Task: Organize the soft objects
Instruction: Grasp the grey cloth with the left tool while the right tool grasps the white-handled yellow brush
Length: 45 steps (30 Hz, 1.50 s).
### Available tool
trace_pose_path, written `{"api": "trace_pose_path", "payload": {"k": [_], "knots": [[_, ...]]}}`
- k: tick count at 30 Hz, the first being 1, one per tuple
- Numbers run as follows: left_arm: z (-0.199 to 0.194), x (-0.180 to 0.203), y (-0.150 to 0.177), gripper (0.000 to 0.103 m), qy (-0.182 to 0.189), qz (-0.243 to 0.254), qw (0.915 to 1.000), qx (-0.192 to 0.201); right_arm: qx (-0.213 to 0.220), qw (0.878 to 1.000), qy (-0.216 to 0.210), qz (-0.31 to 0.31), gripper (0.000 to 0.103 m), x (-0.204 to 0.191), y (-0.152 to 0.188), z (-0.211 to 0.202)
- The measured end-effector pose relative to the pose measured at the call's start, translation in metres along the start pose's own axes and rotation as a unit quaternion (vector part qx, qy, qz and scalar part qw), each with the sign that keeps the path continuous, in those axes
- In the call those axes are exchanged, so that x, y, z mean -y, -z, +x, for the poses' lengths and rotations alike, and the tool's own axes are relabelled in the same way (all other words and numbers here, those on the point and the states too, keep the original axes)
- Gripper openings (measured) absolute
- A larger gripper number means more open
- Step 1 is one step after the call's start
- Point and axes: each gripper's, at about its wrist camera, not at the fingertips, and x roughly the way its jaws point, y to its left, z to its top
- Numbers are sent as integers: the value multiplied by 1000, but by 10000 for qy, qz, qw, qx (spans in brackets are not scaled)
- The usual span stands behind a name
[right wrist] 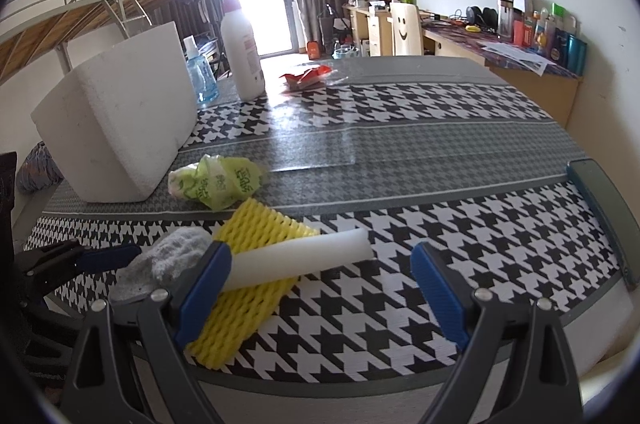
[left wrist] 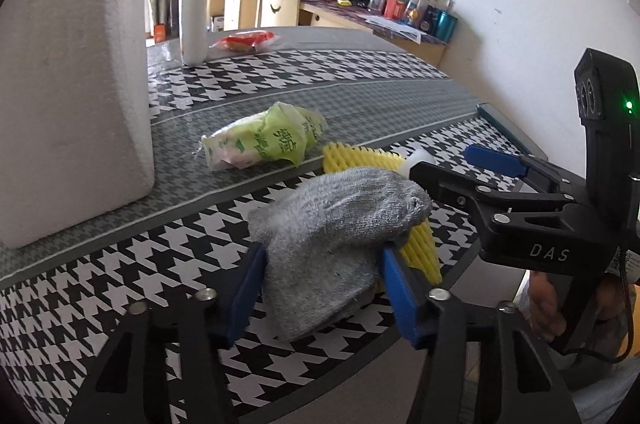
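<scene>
The left tongs (left wrist: 322, 288) pinch the grey sock (left wrist: 336, 236), which lies on the yellow net (right wrist: 248, 276) at the worktop (right wrist: 440, 264) edge. The right tongs (right wrist: 320, 292) stand spread beside a white foam roll (right wrist: 304, 256). A green packet (left wrist: 264, 140) and a foam block (left wrist: 72, 84) sit behind.

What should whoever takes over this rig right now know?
Left gripper: jaws closed around the grey sock, pads at both its sides.
Right gripper: open, empty; its left finger sits beside the white foam roll.
Sock, roll and yellow foam net are bunched at the near table edge; green packet lies by the white foam box.
Done: sock gripped.
Left: everything is still to be sorted.
</scene>
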Motion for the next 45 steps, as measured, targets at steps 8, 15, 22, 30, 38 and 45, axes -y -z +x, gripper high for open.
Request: {"api": "trace_pose_path", "payload": {"k": [8, 15, 22, 30, 38, 45], "knots": [[-1, 3, 3, 33, 116, 94, 9999, -16, -101, 9999, -26, 73, 94, 0, 1, 4], [-3, 4, 5, 27, 195, 145, 9997, 8, -227, 9995, -64, 214, 94, 3, 3, 11], [-6, 4, 7, 27, 196, 191, 9996, 38, -407, 9979, -295, 419, 79, 5, 2, 15], [-7, 5, 9, 27, 218, 235, 9995, 68, -504, 9960, -489, 560, 60, 1, -3, 19], [-8, 4, 10, 27, 223, 230, 9995, 78, -532, 9949, -608, 611, 33, -3, -8, 21], [-11, 4, 10, 26, 175, 206, 9996, 103, -416, 9964, -496, 547, 16, -3, -11, 15]]}}
